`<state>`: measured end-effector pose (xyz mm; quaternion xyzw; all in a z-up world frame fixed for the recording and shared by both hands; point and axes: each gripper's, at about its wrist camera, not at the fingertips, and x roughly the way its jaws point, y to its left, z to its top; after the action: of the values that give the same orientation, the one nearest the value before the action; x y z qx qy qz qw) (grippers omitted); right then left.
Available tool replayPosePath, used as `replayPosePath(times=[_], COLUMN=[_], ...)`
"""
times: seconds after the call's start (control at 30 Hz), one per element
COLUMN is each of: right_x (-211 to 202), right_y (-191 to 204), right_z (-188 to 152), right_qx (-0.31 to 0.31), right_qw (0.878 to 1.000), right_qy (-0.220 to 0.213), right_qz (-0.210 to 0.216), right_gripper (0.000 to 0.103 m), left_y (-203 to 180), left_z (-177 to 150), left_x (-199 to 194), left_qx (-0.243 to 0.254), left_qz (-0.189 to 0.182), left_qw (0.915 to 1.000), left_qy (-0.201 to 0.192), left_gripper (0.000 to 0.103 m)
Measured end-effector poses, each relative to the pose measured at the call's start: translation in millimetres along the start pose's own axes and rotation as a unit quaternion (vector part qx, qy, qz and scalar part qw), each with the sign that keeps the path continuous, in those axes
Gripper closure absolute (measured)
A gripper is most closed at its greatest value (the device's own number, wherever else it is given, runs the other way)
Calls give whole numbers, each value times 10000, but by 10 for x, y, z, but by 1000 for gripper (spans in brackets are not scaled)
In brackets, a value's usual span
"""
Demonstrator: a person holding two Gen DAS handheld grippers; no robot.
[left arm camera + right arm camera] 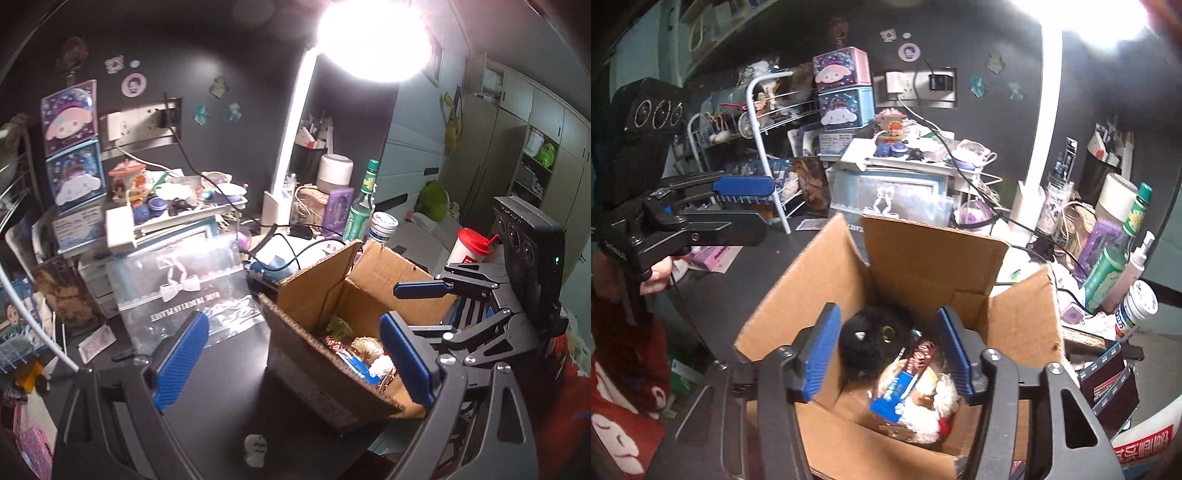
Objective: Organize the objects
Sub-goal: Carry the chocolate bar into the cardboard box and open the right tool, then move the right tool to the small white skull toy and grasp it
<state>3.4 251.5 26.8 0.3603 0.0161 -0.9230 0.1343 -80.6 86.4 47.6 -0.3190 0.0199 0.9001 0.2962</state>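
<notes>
An open cardboard box stands on the dark desk. Inside lie a black fuzzy toy, a blue and brown snack bar and a white plush toy. My right gripper is open and empty, hovering just above the box's inside. My left gripper is open and empty over the box's near left corner. A small white figurine lies on the desk below it. The right gripper also shows in the left wrist view, and the left gripper in the right wrist view.
A clear plastic bag with a bow print lies left of the box. Behind are stacked character tins, a cluttered white tray, a lamp post, a green bottle and a wire rack.
</notes>
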Motion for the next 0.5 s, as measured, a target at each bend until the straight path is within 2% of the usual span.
replayPosePath(times=[0.1,0.17,0.2,0.33,0.5], right_x=[-31,-43,-45,1,223], right_y=[192,386,480,856,1336], right_z=[59,97,110,135,61], right_qx=[-185,-422,-513,-773,-1090], right_qw=[9997,9986,9979,9944,9887], right_qy=[-152,-308,-396,-644,-619], right_qz=[-11,-2,26,337,819], right_gripper=[32,18,15,14,14], left_y=[132,235,289,520,807], left_z=[-99,-170,-210,-416,-722], left_x=[-159,-268,-315,-489,-669], left_qx=[-124,-219,-254,-422,-711], left_qz=[59,148,216,485,722], left_qw=[9998,9994,9991,9974,9938], left_qy=[-149,-230,-256,-333,-454], left_gripper=[11,9,8,6,6])
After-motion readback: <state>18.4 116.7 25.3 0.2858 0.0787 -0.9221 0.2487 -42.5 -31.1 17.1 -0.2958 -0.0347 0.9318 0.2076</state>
